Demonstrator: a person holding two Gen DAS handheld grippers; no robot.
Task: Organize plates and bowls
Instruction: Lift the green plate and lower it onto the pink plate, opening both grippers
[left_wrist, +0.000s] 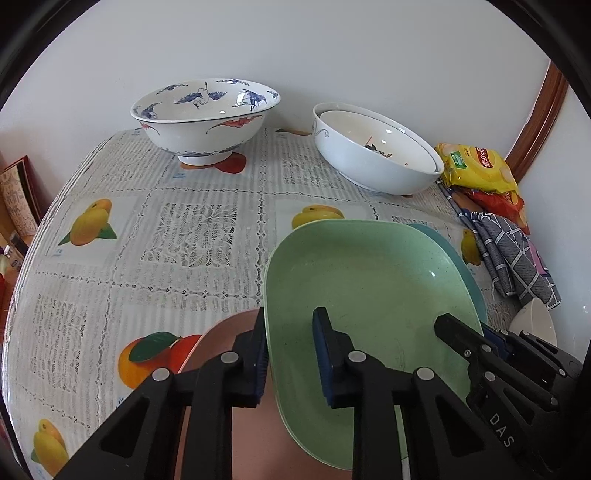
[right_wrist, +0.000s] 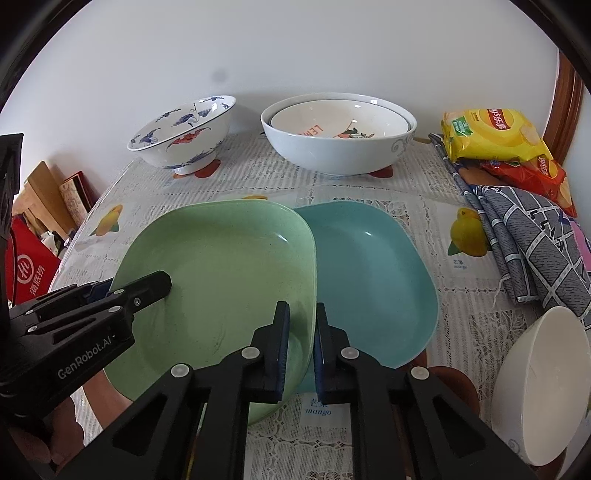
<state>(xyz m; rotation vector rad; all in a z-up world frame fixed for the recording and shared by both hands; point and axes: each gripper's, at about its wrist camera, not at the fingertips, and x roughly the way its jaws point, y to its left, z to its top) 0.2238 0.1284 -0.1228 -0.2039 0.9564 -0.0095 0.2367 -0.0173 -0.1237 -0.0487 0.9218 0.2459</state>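
Your left tool and right tool each clamp the green plate's rim above the tabletop.

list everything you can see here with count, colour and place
green plate: 1, pale green, front centre, gripped at two edges
teal plate: 1, teal, partly under the green plate's right edge
crane bowl: 1, white with blue and red, back left
nested bowls: 2, white, back centre
plain bowl: 1, white, front right, tilted
snack bags: 2, yellow and red, back right
cloth: 1, grey check, right
tablecloth: 1, lace with fruit prints
left gripper: 1, black, shut on green plate
right gripper: 1, black, shut on green plate
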